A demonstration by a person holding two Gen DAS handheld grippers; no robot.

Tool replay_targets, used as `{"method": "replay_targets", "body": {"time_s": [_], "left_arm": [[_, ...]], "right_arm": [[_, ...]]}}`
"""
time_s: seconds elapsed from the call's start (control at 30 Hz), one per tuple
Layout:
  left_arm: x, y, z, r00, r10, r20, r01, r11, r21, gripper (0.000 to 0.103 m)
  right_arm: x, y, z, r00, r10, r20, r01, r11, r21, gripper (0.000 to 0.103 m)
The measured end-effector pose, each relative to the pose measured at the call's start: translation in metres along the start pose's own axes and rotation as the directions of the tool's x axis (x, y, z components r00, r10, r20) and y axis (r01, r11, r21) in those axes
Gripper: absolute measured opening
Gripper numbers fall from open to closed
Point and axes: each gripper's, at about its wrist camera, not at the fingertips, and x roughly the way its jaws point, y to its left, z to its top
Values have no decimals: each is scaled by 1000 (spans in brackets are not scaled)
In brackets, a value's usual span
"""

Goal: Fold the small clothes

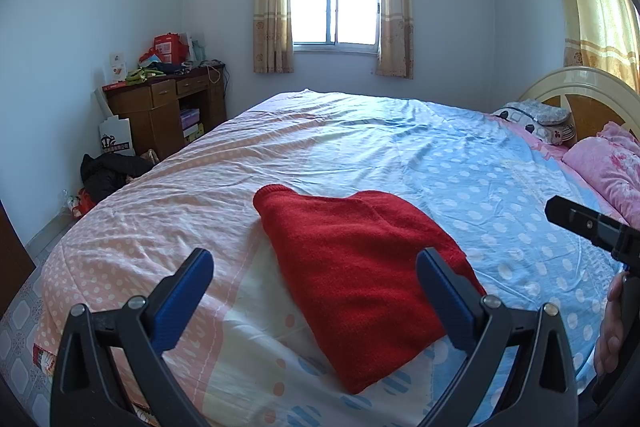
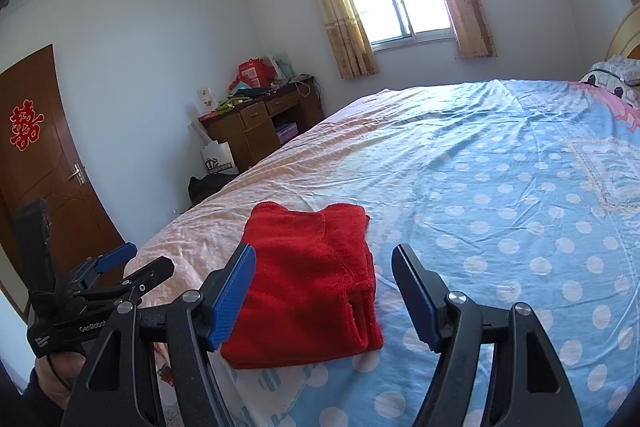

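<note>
A red knitted sweater lies folded into a compact rectangle on the bed near its front edge; it also shows in the right wrist view. My left gripper is open and empty, held just above and in front of the sweater. My right gripper is open and empty, also hovering just before the sweater. The right gripper's body shows at the right edge of the left wrist view. The left gripper shows at the left of the right wrist view, open.
The bed has a pink and blue polka-dot cover. Pillows and a headboard are at the right. A cluttered wooden desk stands by the far wall, dark clothes lie on the floor, and a brown door is at left.
</note>
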Motion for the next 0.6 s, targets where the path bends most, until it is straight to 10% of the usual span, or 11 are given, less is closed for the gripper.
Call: {"method": "replay_targets", "body": {"time_s": [0.6], "left_arm": [[-3,-5,2,1000,-4,9,4,1000,6,103]], "right_arm": [[-12,12,1,998,-19,60,22,998,-53,71]]}}
